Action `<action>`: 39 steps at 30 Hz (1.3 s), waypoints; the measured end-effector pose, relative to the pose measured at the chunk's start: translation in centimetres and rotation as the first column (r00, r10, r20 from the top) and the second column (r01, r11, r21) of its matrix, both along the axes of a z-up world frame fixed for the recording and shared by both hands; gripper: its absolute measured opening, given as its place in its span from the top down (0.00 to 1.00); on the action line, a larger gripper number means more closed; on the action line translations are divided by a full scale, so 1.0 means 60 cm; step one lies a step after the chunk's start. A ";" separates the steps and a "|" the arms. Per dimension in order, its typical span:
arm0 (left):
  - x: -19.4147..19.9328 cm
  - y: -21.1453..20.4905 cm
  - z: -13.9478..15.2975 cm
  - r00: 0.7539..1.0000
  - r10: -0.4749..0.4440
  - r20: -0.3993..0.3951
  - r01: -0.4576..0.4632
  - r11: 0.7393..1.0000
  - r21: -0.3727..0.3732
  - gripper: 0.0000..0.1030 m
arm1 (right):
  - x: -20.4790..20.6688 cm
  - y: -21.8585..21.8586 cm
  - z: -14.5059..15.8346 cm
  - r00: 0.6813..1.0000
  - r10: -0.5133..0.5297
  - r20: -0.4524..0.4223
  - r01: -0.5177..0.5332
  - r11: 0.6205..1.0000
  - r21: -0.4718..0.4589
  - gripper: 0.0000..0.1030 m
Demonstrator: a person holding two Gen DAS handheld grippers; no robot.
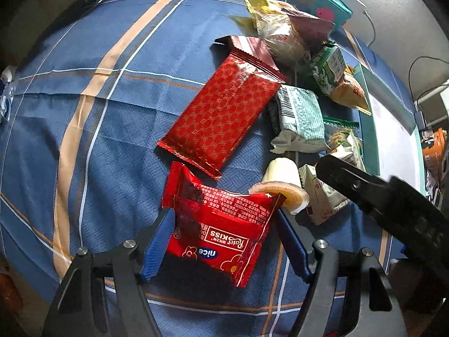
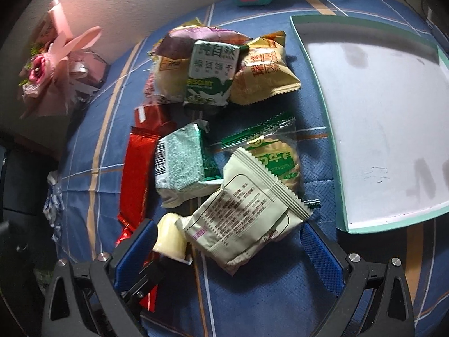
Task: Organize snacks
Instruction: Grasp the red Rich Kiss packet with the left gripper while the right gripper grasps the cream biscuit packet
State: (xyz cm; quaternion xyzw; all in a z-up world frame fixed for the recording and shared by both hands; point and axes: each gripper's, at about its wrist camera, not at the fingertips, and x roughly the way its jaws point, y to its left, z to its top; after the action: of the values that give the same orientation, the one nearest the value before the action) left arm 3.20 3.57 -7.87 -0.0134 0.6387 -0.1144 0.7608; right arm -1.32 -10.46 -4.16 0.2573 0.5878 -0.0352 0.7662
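**Snack pile on blue plaid cloth, both grippers wide**

Left wrist view only: a small red "nice / Roter Kiss" packet [image 1: 221, 224] lies on the blue plaid tablecloth [image 1: 84, 140] between the spread blue fingers [image 1: 157, 244] of the left gripper [image 1: 223, 221]; the left pad is at its edge, the right pad stands off it. Its print reads upside down toward the camera. Just beyond lies a long red patterned wrapper [image 1: 221, 115], long axis running from lower left to upper right. Right of the packet, a jelly cup [image 1: 283, 182] lies tipped on its side, lid toward the camera.

Right wrist view only: pink ribbon gift wrapping [image 2: 56, 64] at far left; a pale cream packet [image 2: 244, 213], back label up, long axis diagonal from lower left to upper right, lies between the parted fingers of the right gripper [image 2: 230, 238], neither pad touching it. A green biscuit pack [image 2: 210, 75] stands upright in the heap behind. At right, a white tray with teal rim [image 2: 334, 151].
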 end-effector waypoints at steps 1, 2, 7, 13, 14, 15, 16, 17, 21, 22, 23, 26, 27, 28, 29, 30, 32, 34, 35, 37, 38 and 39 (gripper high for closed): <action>0.000 0.006 0.000 1.000 0.005 0.000 -0.005 1.000 -0.001 0.27 | 0.001 -0.001 -0.004 1.000 -0.011 -0.003 0.011 1.000 -0.005 0.01; 0.001 0.008 -0.001 1.000 0.010 0.001 -0.010 1.000 -0.001 0.27 | 0.003 -0.002 -0.006 1.000 -0.018 -0.006 0.018 1.000 -0.011 0.02; -0.013 0.032 0.018 1.000 0.023 -0.008 -0.023 1.000 -0.010 0.27 | 0.010 0.002 -0.018 0.999 -0.020 -0.027 0.018 0.999 -0.050 0.02; -0.013 0.045 0.016 0.999 0.040 -0.010 -0.040 0.999 -0.025 0.25 | 0.012 0.016 -0.023 0.999 0.025 -0.046 -0.029 0.995 -0.093 0.05; -0.010 0.049 0.014 0.999 0.046 -0.010 -0.046 0.999 -0.027 0.24 | 0.009 0.021 -0.026 0.998 0.029 -0.049 -0.033 0.995 -0.096 0.06; -0.009 0.055 0.009 0.999 0.049 -0.008 -0.049 0.998 -0.030 0.24 | 0.008 0.021 -0.026 0.998 0.033 -0.053 -0.038 0.994 -0.100 0.06; -0.009 0.060 0.010 0.998 0.057 -0.008 -0.057 0.998 -0.033 0.24 | 0.005 0.019 -0.027 0.998 0.037 -0.057 -0.043 0.993 -0.107 0.08; -0.009 0.066 0.010 0.998 0.066 -0.008 -0.066 0.997 -0.035 0.24 | 0.002 0.017 -0.026 0.997 0.040 -0.062 -0.046 0.993 -0.113 0.09; -0.010 0.091 0.011 0.995 0.100 -0.007 -0.101 0.994 -0.047 0.24 | -0.009 0.004 -0.023 0.998 0.035 -0.060 -0.041 0.992 -0.115 0.12; -0.010 0.098 0.013 0.994 0.113 -0.004 -0.113 0.992 -0.048 0.24 | -0.009 0.001 -0.022 0.998 0.030 -0.054 -0.035 0.994 -0.104 0.12; -0.010 0.105 0.014 0.993 0.121 -0.001 -0.121 0.992 -0.046 0.24 | -0.010 -0.003 -0.020 0.999 0.024 -0.046 -0.028 0.996 -0.088 0.12; -0.006 0.127 0.015 0.989 0.146 0.010 -0.145 0.988 -0.046 0.24 | -0.002 -0.008 -0.015 1.000 0.014 -0.021 -0.015 0.999 -0.042 0.12; -0.004 0.131 0.014 0.989 0.148 0.011 -0.147 0.988 -0.048 0.24 | 0.004 -0.004 -0.014 1.000 0.015 -0.012 -0.015 0.999 -0.031 0.13; -0.002 0.135 0.013 0.989 0.149 0.010 -0.148 0.988 -0.049 0.25 | 0.006 -0.002 -0.013 1.000 0.017 -0.004 -0.017 1.000 -0.021 0.16; -0.001 0.139 0.012 0.989 0.149 0.010 -0.149 0.988 -0.051 0.26 | 0.007 0.000 -0.012 1.000 0.016 0.003 -0.016 1.000 -0.016 0.20; -0.003 0.141 0.015 0.989 0.150 0.011 -0.149 0.987 -0.052 0.27 | 0.008 0.002 -0.010 1.000 0.014 0.008 -0.014 1.000 -0.009 0.22; -0.005 0.145 0.018 0.988 0.150 0.018 -0.149 0.987 -0.056 0.32 | 0.010 0.002 -0.007 1.000 0.004 0.022 -0.004 1.000 0.012 0.30; -0.002 0.151 0.020 0.988 0.150 0.022 -0.149 0.987 -0.056 0.33 | 0.008 -0.001 -0.003 0.999 -0.014 0.035 0.013 1.000 0.025 0.38; -0.002 0.155 0.020 0.988 0.150 0.023 -0.148 0.987 -0.057 0.33 | 0.007 -0.005 0.000 0.999 -0.020 0.043 0.019 0.999 0.030 0.41; -0.003 0.162 0.023 0.988 0.152 0.024 -0.150 0.987 -0.060 0.33 | 0.005 -0.014 0.006 0.997 -0.032 0.065 0.029 0.998 0.050 0.48; -0.004 0.160 0.027 0.988 0.155 0.022 -0.153 0.986 -0.060 0.33 | 0.003 -0.016 0.012 0.996 -0.038 0.080 0.033 0.997 0.069 0.51; -0.008 0.158 0.030 0.988 0.155 0.021 -0.153 0.986 -0.059 0.33 | -0.001 -0.015 0.023 0.995 -0.039 0.090 0.031 0.996 0.081 0.51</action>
State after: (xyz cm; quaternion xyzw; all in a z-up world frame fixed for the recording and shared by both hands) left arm 2.74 13.05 -6.05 -0.0830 0.6225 -0.0735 0.7747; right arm -1.39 -11.35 -2.80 0.2992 0.5486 -0.0135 0.7806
